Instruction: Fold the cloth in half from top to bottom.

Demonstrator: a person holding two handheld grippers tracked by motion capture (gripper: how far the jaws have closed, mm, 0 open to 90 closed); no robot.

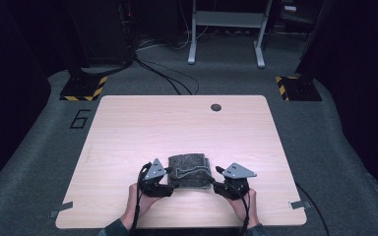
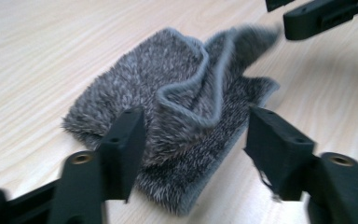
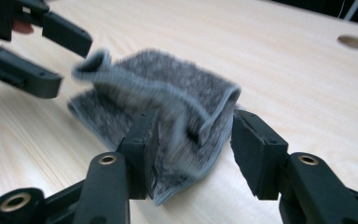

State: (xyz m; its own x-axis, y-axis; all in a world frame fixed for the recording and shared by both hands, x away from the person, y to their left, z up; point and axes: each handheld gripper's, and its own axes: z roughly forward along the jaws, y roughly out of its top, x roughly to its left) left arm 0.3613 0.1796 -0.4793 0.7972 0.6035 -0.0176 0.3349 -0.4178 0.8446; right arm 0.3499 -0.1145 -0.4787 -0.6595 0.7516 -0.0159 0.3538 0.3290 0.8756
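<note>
We see a grey fuzzy cloth [image 1: 189, 171], folded and rumpled, lying near the front edge of the tabletop [image 1: 128, 128]. Left tool [image 2: 193, 140] and right tool [image 3: 193, 144] flank it, jaws wide, gripping nothing. We judge a fold or regrasp is underway: pinch only the raised hem, both sides together. No containers present.

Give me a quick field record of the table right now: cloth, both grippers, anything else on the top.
cloth: grey fuzzy cloth, folded and rumpled, lying on the table near its front edge
left gripper: open, jaws either side of the cloth's near edge
right gripper: open, jaws astride a cloth corner
grip: none closed yet
other: round hole near the far edge
</note>
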